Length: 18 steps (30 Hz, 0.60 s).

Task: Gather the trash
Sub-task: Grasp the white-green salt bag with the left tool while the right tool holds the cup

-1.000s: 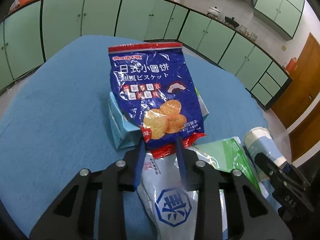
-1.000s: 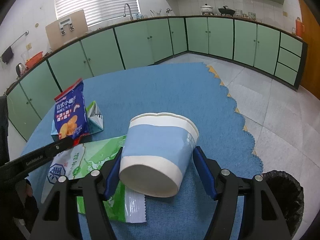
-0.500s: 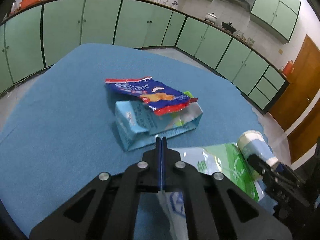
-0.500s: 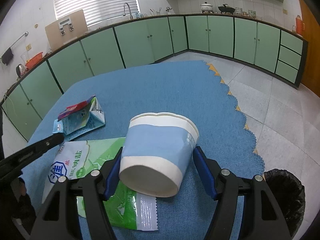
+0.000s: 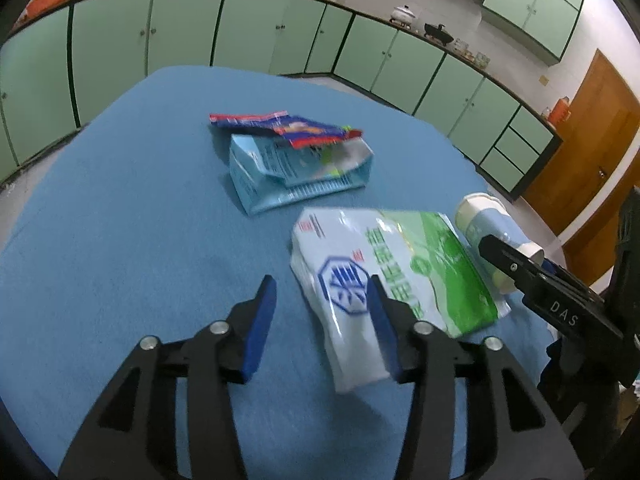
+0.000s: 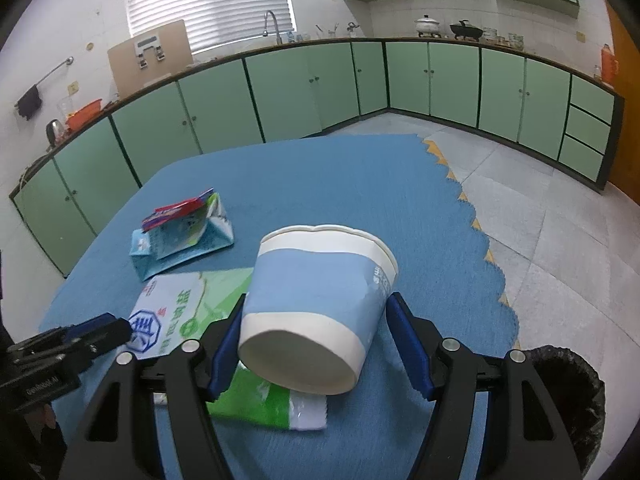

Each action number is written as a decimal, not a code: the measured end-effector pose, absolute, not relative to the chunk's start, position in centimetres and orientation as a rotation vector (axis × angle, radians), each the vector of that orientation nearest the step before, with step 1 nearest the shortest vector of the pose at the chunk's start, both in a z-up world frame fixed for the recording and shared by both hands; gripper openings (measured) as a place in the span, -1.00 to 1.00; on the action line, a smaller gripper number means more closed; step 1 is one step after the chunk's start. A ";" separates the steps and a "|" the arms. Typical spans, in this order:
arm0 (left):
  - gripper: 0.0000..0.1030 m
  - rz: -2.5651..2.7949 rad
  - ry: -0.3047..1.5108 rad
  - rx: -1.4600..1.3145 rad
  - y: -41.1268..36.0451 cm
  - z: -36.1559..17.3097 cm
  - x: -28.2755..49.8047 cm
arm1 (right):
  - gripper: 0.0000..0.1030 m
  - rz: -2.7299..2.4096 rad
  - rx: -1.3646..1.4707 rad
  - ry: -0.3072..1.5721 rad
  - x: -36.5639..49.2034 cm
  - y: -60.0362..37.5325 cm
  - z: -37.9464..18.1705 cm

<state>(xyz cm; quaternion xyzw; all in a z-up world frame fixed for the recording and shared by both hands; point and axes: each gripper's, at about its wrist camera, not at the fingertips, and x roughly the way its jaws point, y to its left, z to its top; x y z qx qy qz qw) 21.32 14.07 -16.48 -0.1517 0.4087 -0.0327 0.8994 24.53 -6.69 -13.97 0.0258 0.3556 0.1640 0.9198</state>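
My right gripper (image 6: 316, 334) is shut on a blue-and-white paper cup (image 6: 320, 304), held tilted above the blue mat; the cup also shows in the left wrist view (image 5: 490, 226). My left gripper (image 5: 322, 298) is open and empty just above the mat, its right finger at the near edge of a white-and-green salt bag (image 5: 384, 268), which also shows in the right wrist view (image 6: 184, 308). Farther back, a blue snack bag (image 5: 288, 124) lies on a light-blue carton (image 5: 296, 172).
A black-lined trash bin (image 6: 576, 392) stands on the floor at the lower right, beside the mat's scalloped edge (image 6: 480, 236). Green kitchen cabinets (image 6: 312, 88) ring the room. A brown door (image 5: 588, 160) is at the right.
My left gripper let go of the snack bag, which dropped flat onto the carton. The gripper drew back, shut for a moment, then opened beside the salt bag. The right gripper holds still.
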 end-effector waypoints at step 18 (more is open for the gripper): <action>-0.83 -0.085 0.837 -0.327 12.6 -17.2 21.4 | 0.29 0.323 0.111 0.755 24.7 -8.1 -14.9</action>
